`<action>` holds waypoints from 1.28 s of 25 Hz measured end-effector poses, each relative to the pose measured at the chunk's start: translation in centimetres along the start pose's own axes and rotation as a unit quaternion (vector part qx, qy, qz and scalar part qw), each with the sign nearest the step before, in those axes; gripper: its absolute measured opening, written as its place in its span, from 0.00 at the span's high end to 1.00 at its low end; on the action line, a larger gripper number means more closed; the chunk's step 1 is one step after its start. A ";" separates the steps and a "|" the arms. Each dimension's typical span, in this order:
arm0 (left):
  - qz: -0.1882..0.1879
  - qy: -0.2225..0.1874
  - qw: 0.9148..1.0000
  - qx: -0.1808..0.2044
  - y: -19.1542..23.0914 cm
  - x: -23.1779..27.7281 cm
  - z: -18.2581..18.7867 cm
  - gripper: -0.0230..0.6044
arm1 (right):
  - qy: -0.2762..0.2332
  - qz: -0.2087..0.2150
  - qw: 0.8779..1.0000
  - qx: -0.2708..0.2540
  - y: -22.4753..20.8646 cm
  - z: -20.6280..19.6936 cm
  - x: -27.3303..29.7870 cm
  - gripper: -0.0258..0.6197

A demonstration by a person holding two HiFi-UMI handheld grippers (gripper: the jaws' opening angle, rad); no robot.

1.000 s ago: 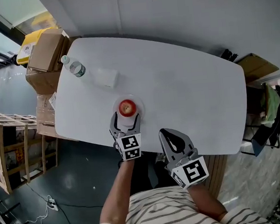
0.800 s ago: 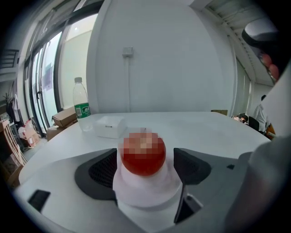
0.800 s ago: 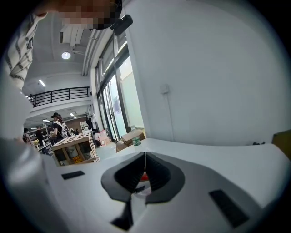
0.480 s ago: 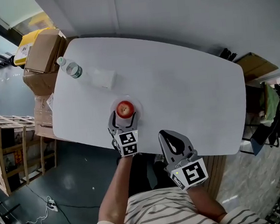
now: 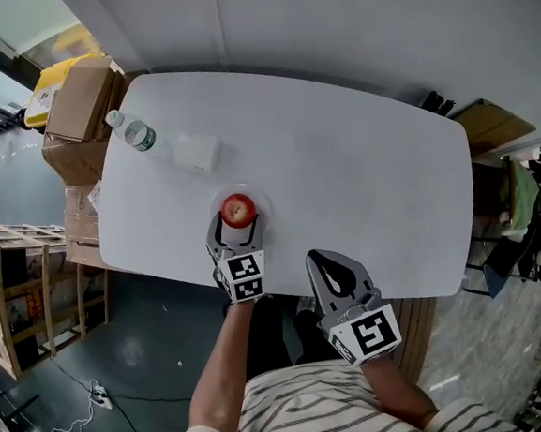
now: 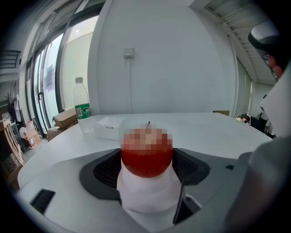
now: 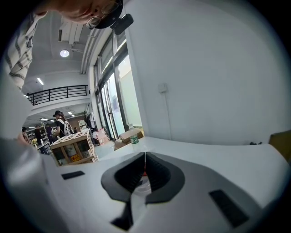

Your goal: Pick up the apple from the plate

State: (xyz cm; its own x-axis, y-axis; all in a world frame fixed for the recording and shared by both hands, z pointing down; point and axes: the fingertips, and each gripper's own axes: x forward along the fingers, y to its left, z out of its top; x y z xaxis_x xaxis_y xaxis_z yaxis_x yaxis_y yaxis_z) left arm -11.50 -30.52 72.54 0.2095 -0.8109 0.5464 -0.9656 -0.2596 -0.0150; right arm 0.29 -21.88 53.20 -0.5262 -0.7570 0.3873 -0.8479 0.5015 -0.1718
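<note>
Left gripper (image 5: 239,221) now snug round apple (image 5: 238,208)

No legible txt; print on bottle (image 6: 82,107) & box (image 6: 109,127) too small.

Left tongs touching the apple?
Touching. Left gripper view: left tongs clamp the apple, a pad against each side, no gap.

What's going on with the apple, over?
Left gripper jaws shut on apple, at the plate. Right gripper shut, empty. Water bottle and white box well clear.
</note>
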 end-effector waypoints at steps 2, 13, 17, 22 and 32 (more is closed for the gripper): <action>0.004 -0.004 1.000 -0.006 0.1 -0.7 0.5 0.39 | -0.001 -0.001 1.000 -0.001 0.0 0.1 -0.1 0.94; 0.012 -0.012 0.999 -0.029 -0.1 -3.7 2.5 0.39 | -0.009 0.003 1.000 -0.004 0.7 0.5 -1.2 0.94; 0.017 -0.017 0.998 -0.056 -0.1 -5.1 3.4 0.39 | -0.007 0.002 1.000 -0.006 0.7 0.7 -1.5 0.94; 0.020 -0.031 0.998 -0.055 -0.3 -7.0 4.9 0.39 | -0.014 -0.001 1.000 -0.010 1.0 1.2 -1.9 0.94; 0.030 -0.054 0.996 -0.060 -0.7 -11.7 8.3 0.39 | -0.029 0.007 0.999 -0.027 2.1 3.1 -2.3 0.94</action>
State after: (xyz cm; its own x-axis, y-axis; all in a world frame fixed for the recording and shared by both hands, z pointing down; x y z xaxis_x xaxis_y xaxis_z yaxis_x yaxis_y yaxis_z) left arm -11.98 -25.17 59.16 0.1602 -0.8765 0.4540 -0.9870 -0.1497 0.0594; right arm -0.46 -20.33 49.17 -0.5426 -0.7718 0.3314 -0.8363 0.5334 -0.1271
